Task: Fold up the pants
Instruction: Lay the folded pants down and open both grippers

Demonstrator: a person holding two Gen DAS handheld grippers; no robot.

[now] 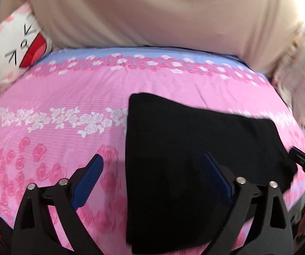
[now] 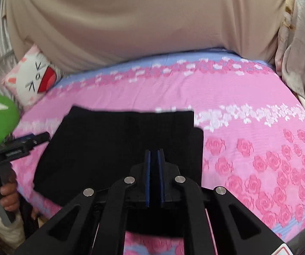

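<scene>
The black pants [image 1: 186, 161] lie folded into a flat rectangle on the pink rose-print bed cover [image 1: 67, 97]. My left gripper [image 1: 152, 159] is open, hovering over the pants' left edge: one blue pad over the cover, the other over the black cloth. In the right wrist view the pants [image 2: 118, 146] lie centre-left. My right gripper [image 2: 155, 152] is shut above their near right part; whether cloth is pinched between the pads is unclear. The left gripper [image 2: 43, 137] shows at the left, held in a hand. The right gripper's tip [image 1: 297, 156] shows at the pants' right edge.
A beige blanket [image 1: 152, 10] is heaped along the far side of the bed. A white cat-face pillow [image 1: 14, 48] lies at the far left, a green object [image 2: 5, 119] beside it. A pale floral cloth [image 2: 301, 53] hangs at the right.
</scene>
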